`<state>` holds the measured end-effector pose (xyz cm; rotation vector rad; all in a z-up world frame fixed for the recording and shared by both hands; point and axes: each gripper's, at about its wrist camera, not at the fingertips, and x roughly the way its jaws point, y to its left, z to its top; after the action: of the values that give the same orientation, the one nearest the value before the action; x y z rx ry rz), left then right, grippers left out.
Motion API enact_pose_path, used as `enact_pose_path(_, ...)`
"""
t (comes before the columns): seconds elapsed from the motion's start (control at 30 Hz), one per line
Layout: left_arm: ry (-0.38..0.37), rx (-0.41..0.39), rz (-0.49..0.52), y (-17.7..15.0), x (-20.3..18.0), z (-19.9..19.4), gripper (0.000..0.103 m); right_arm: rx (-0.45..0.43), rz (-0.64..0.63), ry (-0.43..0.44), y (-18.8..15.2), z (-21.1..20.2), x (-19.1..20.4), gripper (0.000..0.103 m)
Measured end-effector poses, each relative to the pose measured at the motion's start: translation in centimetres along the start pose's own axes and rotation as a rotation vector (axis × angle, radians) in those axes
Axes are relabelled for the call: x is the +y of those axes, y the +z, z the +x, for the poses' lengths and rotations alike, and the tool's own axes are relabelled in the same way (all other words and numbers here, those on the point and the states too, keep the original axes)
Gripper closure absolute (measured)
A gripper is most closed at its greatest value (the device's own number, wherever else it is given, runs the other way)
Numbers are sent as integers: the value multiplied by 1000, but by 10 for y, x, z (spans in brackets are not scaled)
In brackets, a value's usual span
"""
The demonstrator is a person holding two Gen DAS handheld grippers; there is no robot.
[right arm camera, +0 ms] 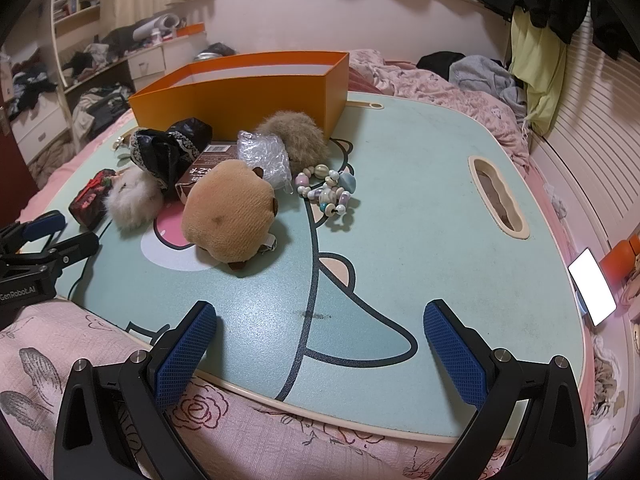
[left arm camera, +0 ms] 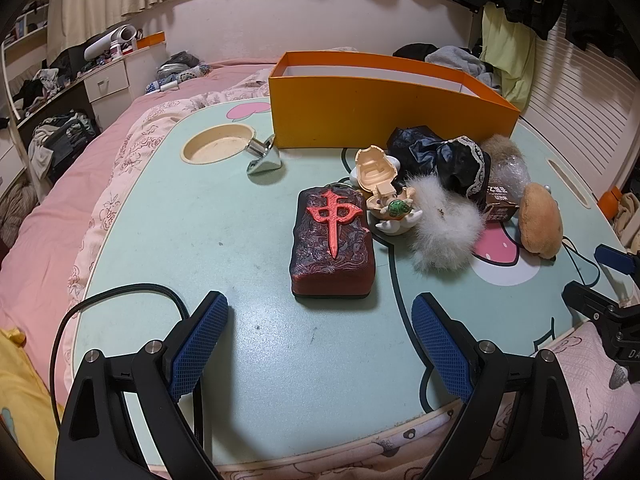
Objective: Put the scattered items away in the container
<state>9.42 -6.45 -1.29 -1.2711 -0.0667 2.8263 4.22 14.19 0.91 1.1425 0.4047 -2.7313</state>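
Both grippers' fingers spread apart, left gripper, right gripper, 1 orange box, 1 mahjong-tile block

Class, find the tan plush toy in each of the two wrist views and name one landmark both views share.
Left wrist view: the tan plush toy lies at the far right of the pile, right of the white fluffy pompom.
Right wrist view: the toy lies left of centre, at the front of the pile.
Shared landmark: the orange box behind the pile.
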Motion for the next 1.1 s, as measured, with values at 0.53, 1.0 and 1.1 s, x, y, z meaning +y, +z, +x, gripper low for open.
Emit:
enact_pose_path(0.53, 0, 0, 0, 0, 0, 0, 10, -1, -2, 4, 0, 0, 0, 0)
enact_pose_path(1.0, -2, 0, 0, 0, 0, 1, 10, 1, -5, 6, 1, -1, 3, 0)
enact_pose_path(1.1, -2, 0, -1, 1, 0, 1, 10, 2, -5, 6, 2, -1, 3, 0)
